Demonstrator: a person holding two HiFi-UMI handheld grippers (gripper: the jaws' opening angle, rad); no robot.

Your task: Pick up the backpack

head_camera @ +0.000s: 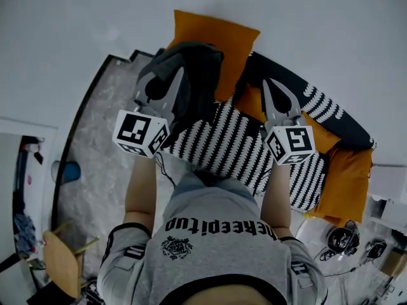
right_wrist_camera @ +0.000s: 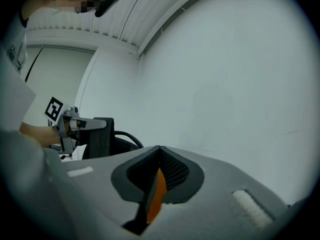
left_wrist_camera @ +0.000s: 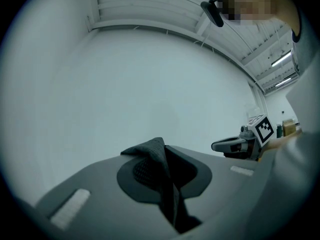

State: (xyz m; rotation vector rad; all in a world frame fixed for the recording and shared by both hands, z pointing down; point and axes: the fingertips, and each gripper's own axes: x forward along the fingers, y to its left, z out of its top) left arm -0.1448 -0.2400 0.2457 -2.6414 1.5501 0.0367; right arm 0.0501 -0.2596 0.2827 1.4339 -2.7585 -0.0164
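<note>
In the head view the dark grey and black backpack (head_camera: 198, 68) hangs above the striped sofa, held up from the left. My left gripper (head_camera: 178, 75) is shut on a fold of its dark fabric (left_wrist_camera: 167, 184), which runs between the jaws and pokes out past the tips (left_wrist_camera: 161, 144). My right gripper (head_camera: 268, 85) hovers to the right of the backpack, apart from it. Its jaws are shut (right_wrist_camera: 159, 149) with nothing held, and orange cushion colour shows through the slit. From the right gripper view, the backpack (right_wrist_camera: 102, 136) hangs at the left under the left gripper (right_wrist_camera: 75, 124).
A sofa with a black-and-white striped cover (head_camera: 222, 138) lies below, with orange cushions at the back (head_camera: 216, 37) and at the right (head_camera: 346, 183). A marbled grey rug (head_camera: 102, 138) is to the left. A wooden chair (head_camera: 60, 259) stands at bottom left. Cables and headphones (head_camera: 343, 237) lie at bottom right.
</note>
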